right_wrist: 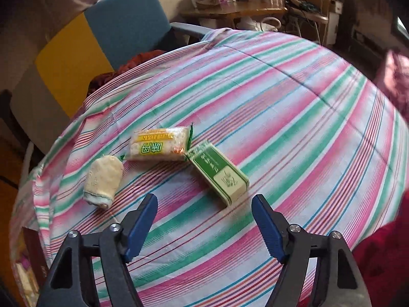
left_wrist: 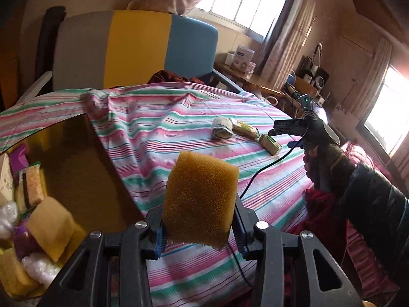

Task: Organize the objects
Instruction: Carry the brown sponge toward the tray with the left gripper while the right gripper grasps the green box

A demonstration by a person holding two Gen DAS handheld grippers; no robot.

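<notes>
Sponge [left_wrist: 200,199] between left tool's [left_wrist: 200,232] pads

Lower edge of the yellow porous foam sponge [left_wrist: 200,199] is hidden behind the gripper's frame. The brown cardboard box [left_wrist: 84,158] is cut by the left edge; its packets are partly covered. Print on the green-and-white rectangular carton [right_wrist: 219,174] is blurred, unreadable.
</notes>
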